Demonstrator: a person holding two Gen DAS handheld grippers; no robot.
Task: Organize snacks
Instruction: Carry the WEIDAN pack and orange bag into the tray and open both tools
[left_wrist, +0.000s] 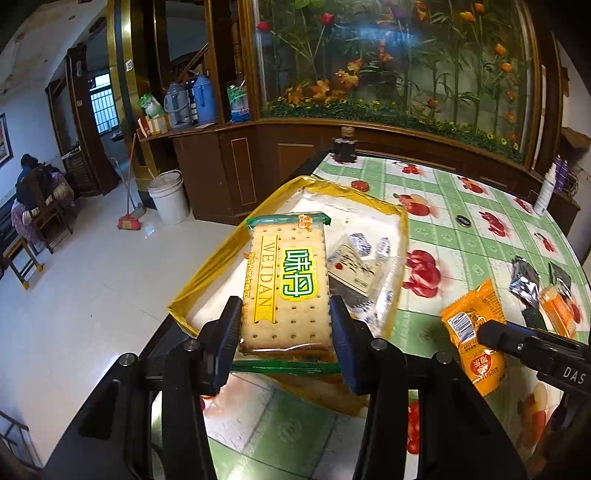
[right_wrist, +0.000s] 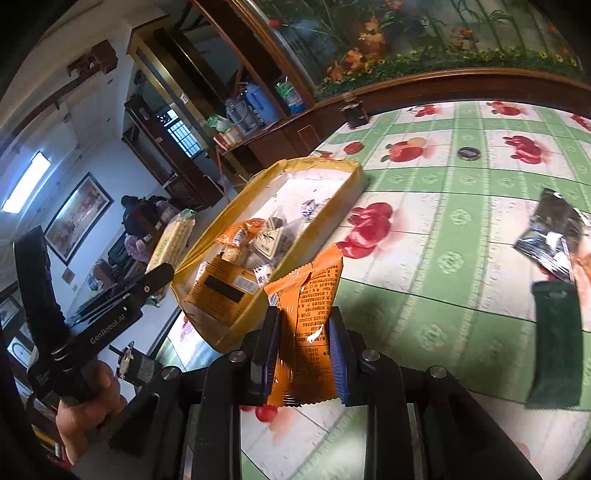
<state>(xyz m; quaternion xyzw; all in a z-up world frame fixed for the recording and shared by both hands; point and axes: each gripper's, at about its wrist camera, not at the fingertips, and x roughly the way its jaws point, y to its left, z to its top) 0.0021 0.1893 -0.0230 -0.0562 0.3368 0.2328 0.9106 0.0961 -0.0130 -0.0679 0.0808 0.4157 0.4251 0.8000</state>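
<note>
A: I stood by the table w/ the green checked fruit-print plastic cloth (left_wrist: 461, 236). The left gripper (left_wrist: 286, 325) had its jaws partway shut, squeezing the flat clear-wrapped cracker pack w/ a green & yellow label (left_wrist: 286, 280) by its long sides, held over the shallow yellow cardboard tray (left_wrist: 199, 280).

B: & the right gripper (right_wrist: 303, 354)?

A: Jaws nearly closed, pinching the crinkly orange snack packet (right_wrist: 306, 295) just beside the tray's near corner. A dark green packet (right_wrist: 556, 343) & a silver foil one (right_wrist: 554, 229) lay loose on the cloth.

B: Best way to drop them in?

A: I thought: go low first, lay the crackers flat on a bare spot, then let go. Orange one next, not on top of the small packets (right_wrist: 258, 251) inside.
</note>
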